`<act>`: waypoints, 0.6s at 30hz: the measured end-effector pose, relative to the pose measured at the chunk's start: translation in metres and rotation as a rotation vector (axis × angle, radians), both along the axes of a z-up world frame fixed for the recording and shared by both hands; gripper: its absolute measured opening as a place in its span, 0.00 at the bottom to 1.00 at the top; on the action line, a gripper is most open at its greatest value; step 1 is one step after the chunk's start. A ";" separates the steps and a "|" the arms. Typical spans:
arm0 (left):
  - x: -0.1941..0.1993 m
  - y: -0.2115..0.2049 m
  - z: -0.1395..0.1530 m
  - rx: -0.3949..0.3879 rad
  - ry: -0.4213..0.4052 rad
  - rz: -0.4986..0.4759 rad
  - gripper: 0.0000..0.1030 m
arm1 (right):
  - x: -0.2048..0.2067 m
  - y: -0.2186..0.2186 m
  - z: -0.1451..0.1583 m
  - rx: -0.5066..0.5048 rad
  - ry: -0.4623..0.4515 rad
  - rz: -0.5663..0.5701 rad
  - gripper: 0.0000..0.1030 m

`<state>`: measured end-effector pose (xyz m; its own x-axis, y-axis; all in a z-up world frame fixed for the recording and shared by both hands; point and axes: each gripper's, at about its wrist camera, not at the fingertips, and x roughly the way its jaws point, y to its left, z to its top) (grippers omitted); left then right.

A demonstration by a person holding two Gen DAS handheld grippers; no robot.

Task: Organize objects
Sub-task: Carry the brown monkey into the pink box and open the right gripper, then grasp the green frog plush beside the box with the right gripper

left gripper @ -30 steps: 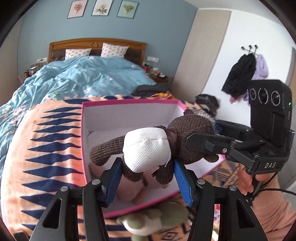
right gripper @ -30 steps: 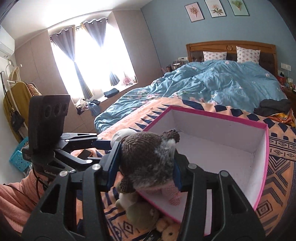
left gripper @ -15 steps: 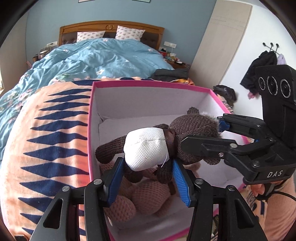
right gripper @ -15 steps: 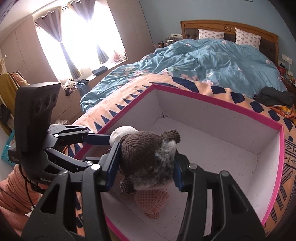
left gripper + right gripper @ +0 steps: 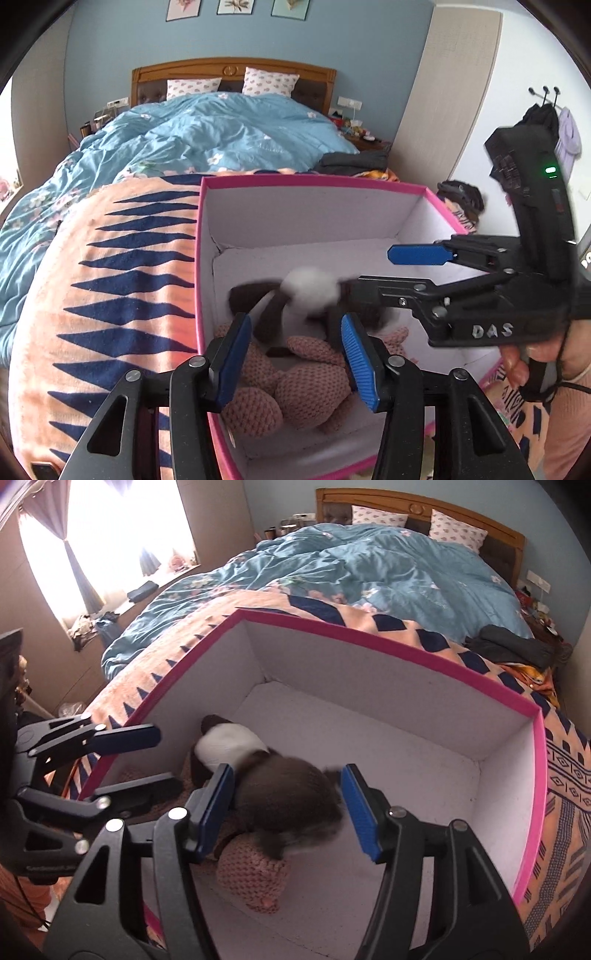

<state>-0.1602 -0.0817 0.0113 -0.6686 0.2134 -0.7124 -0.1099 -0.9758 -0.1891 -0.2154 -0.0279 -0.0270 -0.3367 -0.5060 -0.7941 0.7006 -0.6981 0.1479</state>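
Since a second ago both tools have lowered the brown toy [image 5: 280, 794] into the pink box [image 5: 388, 638]; it now lies blurred on a pink toy [image 5: 255, 882]. Right tool [image 5: 286, 806] has just been opening, pads clear of it. Left tool [image 5: 295, 360] stands spread, gripping nothing.

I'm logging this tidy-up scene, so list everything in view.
Box: one, pink outside, white inside, on the patterned blanket.
Brown plush toy: one, brown with white patch, blurred, inside the box above the pink toy.
Pink knitted toy: at least one, pink, box floor.
Patterned blanket: one, orange and navy, foot of bed.
Duvet: one, blue floral, on bed.
Pillows: two, white dotted, at headboard.
Left tongs: black, blue pads, over box; grip unclear.
Right tongs: black, blue pads, jaws just been opening, brown toy loose between them.
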 end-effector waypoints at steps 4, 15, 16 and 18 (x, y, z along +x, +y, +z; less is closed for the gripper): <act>0.020 -0.004 0.008 0.045 0.062 -0.020 0.63 | 0.003 0.008 0.004 -0.039 -0.021 -0.001 0.64; 0.105 0.002 0.018 0.116 0.213 -0.179 0.75 | 0.105 0.070 0.036 -0.252 0.128 0.121 0.64; 0.112 0.003 0.014 0.111 0.210 -0.186 0.75 | 0.118 0.076 0.035 -0.266 0.142 0.132 0.64; 0.122 0.006 0.005 0.095 0.200 -0.202 0.75 | 0.138 0.083 0.032 -0.286 0.151 0.155 0.64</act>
